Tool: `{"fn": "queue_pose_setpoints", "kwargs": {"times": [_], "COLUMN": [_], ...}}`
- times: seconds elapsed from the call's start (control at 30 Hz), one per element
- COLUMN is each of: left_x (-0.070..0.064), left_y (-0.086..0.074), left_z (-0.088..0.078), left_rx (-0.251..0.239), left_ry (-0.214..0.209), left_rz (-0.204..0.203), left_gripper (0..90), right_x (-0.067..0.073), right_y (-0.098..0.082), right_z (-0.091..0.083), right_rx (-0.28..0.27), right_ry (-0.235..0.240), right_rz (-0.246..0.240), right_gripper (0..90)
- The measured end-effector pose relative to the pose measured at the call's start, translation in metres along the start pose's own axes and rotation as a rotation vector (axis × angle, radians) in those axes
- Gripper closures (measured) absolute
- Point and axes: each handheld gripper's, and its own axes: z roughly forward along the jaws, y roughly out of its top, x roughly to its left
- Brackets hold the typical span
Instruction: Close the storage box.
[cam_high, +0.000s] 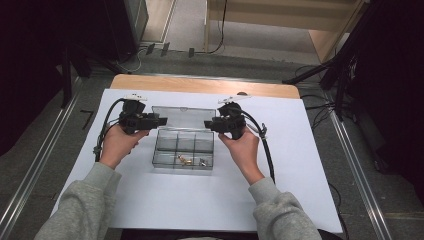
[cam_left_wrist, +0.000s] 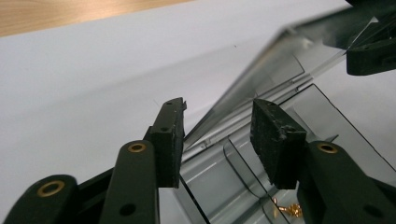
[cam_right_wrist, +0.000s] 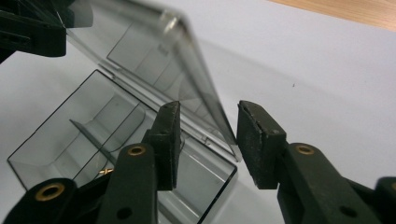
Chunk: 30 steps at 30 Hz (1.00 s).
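A clear plastic compartment box (cam_high: 184, 132) stands on the white sheet with its lid (cam_high: 182, 117) raised at the back. Small gold parts (cam_high: 185, 160) lie in a front compartment. My left gripper (cam_high: 161, 120) is at the lid's left end and my right gripper (cam_high: 207, 124) at its right end. In the left gripper view the lid (cam_left_wrist: 271, 65) runs edge-on between the jaws of my left gripper (cam_left_wrist: 217, 121), near the left pad, with a gap on the other side. In the right gripper view the lid (cam_right_wrist: 154, 51) ends between the jaws of my right gripper (cam_right_wrist: 209, 126), which stand apart.
The white sheet (cam_high: 300, 165) covers a wooden table (cam_high: 200, 85) whose bare strip shows at the back. Dark stands and cables (cam_high: 345, 65) are on the floor at the right. A person's grey sleeves (cam_high: 85, 200) come in from the bottom.
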Motion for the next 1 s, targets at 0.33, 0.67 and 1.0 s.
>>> {"fn": "queue_pose_setpoints", "kwargs": {"times": [0.33, 0.67, 1.0], "left_x": [-0.009, -0.022, -0.031], "left_y": [-0.005, -0.012, -0.025], "left_z": [-0.019, -0.033, -0.035], "left_rx": [0.028, 0.039, 0.058], "left_ry": [0.000, -0.028, -0.028], "left_rz": [0.008, 0.024, 0.082], "left_gripper": [47.8, 41.0, 40.6], "right_x": [0.014, 0.023, 0.030], "right_y": [-0.003, -0.017, -0.035], "right_z": [-0.018, -0.040, -0.047], "right_rx": [0.029, 0.032, 0.050], "right_ry": [0.055, 0.089, 0.082], "right_rz": [-0.024, -0.027, -0.043], "right_gripper": [52.9, 51.0, 51.4]}}
